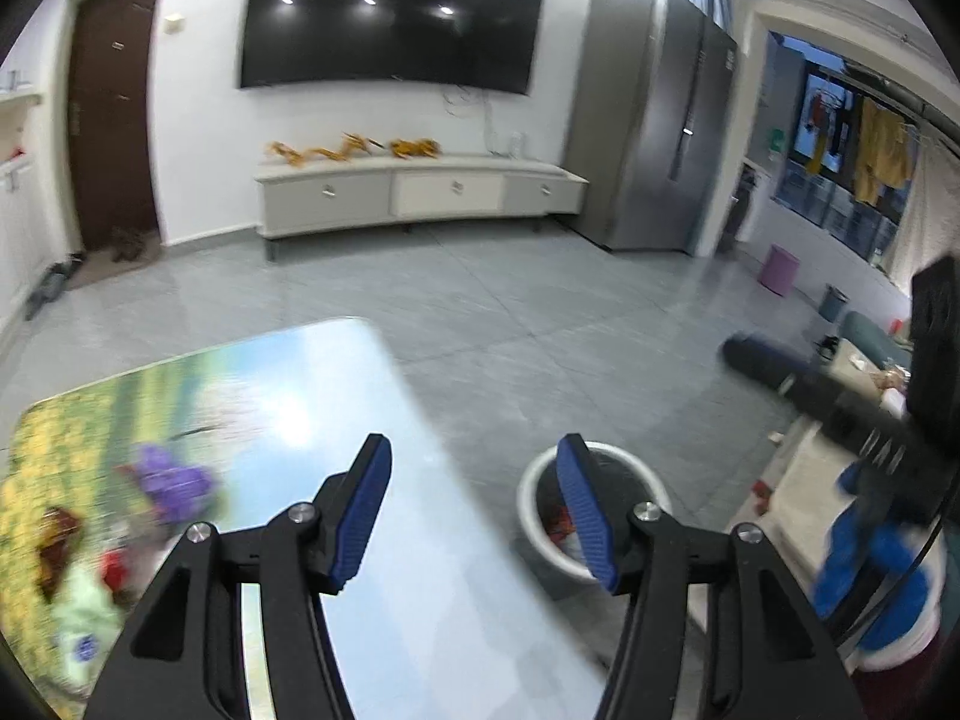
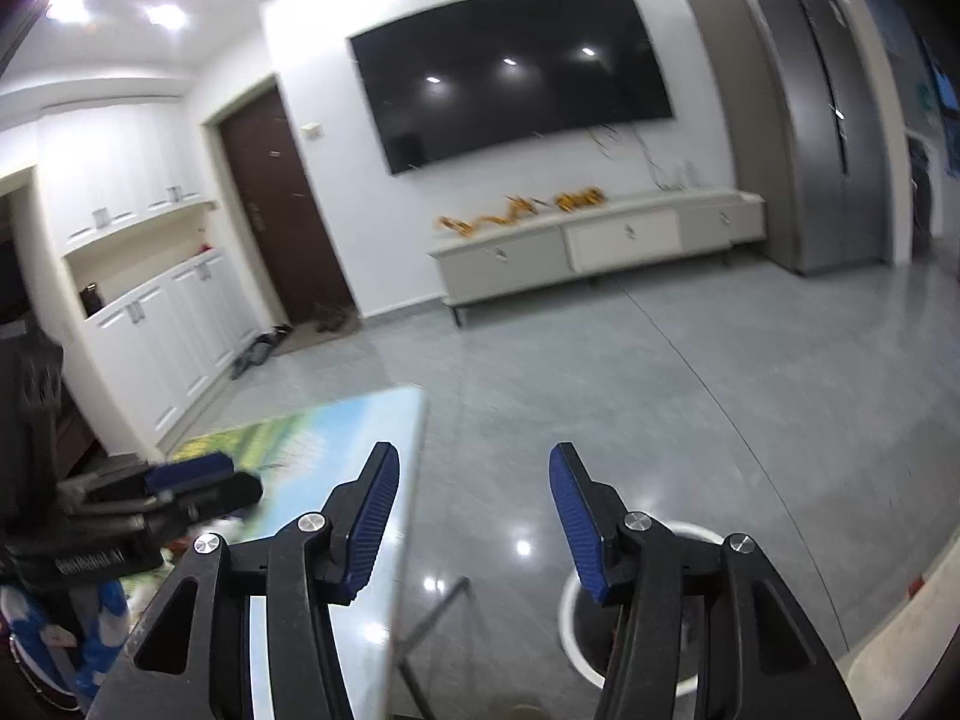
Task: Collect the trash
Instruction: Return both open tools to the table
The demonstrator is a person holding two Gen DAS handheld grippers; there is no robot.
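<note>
Holding: nothing; my left gripper [image 1: 474, 510] and right gripper [image 2: 474, 516] both gape wide.
Risk: blurred wrappers [image 1: 114, 564] on table [image 1: 360, 396] may miss white bin [image 1: 591, 516].

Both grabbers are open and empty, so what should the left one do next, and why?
Probably swing the left gripper down-left to the blurry wrappers on the table. Its jaws are open, holding nothing, and the white bin waits beside the table.
</note>
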